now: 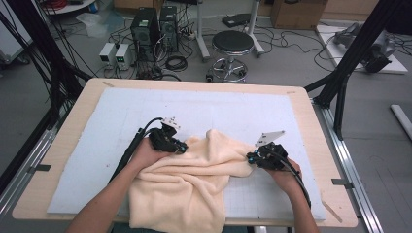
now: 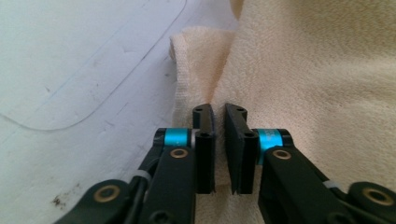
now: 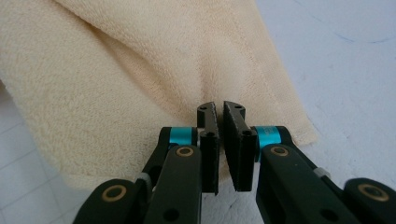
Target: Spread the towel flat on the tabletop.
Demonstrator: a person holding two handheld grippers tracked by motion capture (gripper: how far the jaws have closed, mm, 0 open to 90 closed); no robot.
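Observation:
A cream towel [image 1: 184, 184] lies crumpled on the white mat [image 1: 107, 141], its near part hanging over the table's front edge. My left gripper [image 1: 182, 147] is at the towel's upper left edge. In the left gripper view its jaws [image 2: 218, 109] stand nearly together, pinching a fold of the towel [image 2: 303, 70] beside the hem. My right gripper [image 1: 250, 158] is at the towel's right edge. In the right gripper view its jaws [image 3: 219, 109] are pressed together on the towel [image 3: 116, 70], and the fabric puckers at the tips. Between the two grippers the cloth rises in a ridge.
The mat covers most of the wooden table [image 1: 68, 126], with bare mat behind and to both sides of the towel. Beyond the table stand a round stool [image 1: 232, 43], computer towers [image 1: 145, 24] and cables on the floor. Black frame posts [image 1: 350, 53] flank the table.

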